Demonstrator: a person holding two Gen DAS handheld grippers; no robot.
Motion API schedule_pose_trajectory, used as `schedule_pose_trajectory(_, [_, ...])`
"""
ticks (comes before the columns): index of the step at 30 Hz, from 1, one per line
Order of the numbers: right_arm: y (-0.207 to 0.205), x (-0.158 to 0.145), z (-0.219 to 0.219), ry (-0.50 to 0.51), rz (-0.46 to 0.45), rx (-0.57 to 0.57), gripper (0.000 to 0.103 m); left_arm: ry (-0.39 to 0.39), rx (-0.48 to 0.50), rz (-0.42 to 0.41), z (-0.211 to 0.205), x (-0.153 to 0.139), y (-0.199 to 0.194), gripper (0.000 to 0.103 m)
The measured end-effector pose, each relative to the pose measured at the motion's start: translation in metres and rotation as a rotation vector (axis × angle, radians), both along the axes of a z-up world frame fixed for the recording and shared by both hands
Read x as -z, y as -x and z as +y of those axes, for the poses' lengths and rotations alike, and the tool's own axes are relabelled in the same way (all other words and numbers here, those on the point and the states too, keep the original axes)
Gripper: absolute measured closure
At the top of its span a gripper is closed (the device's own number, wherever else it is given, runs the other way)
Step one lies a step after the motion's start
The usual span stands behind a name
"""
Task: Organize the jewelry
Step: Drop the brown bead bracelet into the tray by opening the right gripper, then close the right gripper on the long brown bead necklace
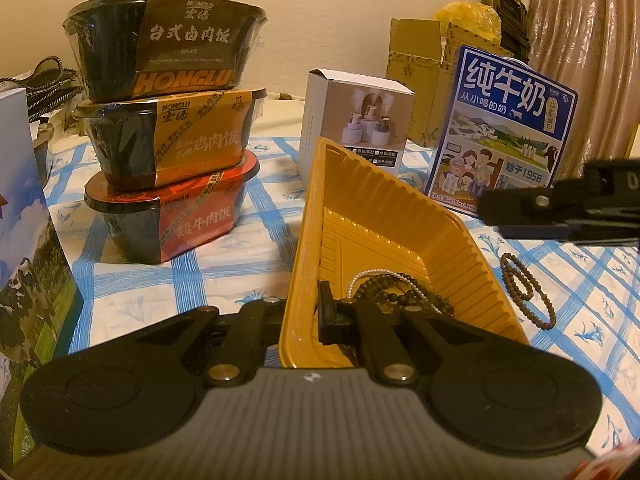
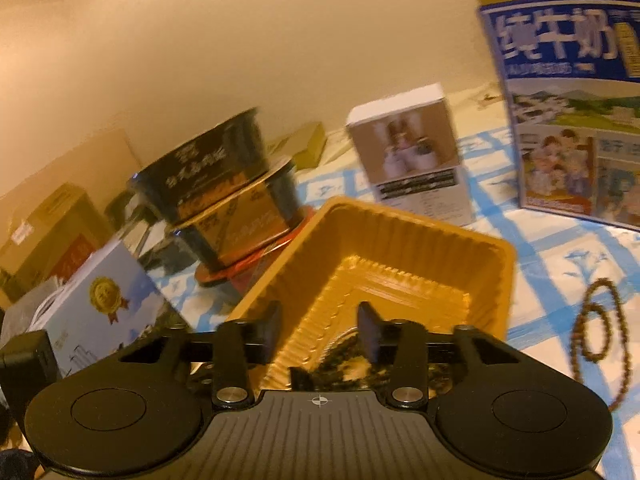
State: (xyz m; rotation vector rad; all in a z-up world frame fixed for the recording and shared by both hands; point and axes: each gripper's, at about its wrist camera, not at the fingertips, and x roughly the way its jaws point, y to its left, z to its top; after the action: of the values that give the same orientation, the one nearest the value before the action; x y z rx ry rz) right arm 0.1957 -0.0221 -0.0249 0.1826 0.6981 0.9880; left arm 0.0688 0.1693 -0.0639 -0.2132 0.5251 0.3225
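Two grippers over a blue-checked cloth (image 1: 224, 264): left fingers (image 1: 325, 316) clamp the yellow tray (image 1: 384, 216), right fingers (image 2: 370, 334) wide

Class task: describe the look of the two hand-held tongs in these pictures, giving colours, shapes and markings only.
Both the left tongs and the right tongs are matte black. Each has a grey ribbed centre plate with a small white mark, two round black discs at the sides, brass and silver pivot pins, and flat rectangular black fingers. No sleeves or cables show.
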Motion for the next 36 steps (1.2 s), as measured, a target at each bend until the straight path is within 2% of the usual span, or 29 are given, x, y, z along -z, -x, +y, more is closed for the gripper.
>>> schedule_pose_trajectory(10, [-0.007,0.030,-0.066,0.130,0.051,0.167,0.058,-0.001,-0.002,0.001,0.000,0.000,0.000,0.097])
schedule_pose_trajectory(18, [-0.003,0.047,-0.097,0.210,0.068,0.222,0.058,-0.011,-0.001,0.002,-0.002,-0.001,0.000,0.097])
schedule_pose_trajectory(26, [-0.002,0.061,-0.113,0.270,0.079,0.258,0.058,-0.012,-0.001,0.004,-0.001,-0.001,-0.001,0.097])
schedule_pose_trajectory(36, [-0.012,0.064,-0.116,0.297,0.073,0.281,0.058,-0.008,-0.002,0.005,0.000,0.000,-0.001,0.097])
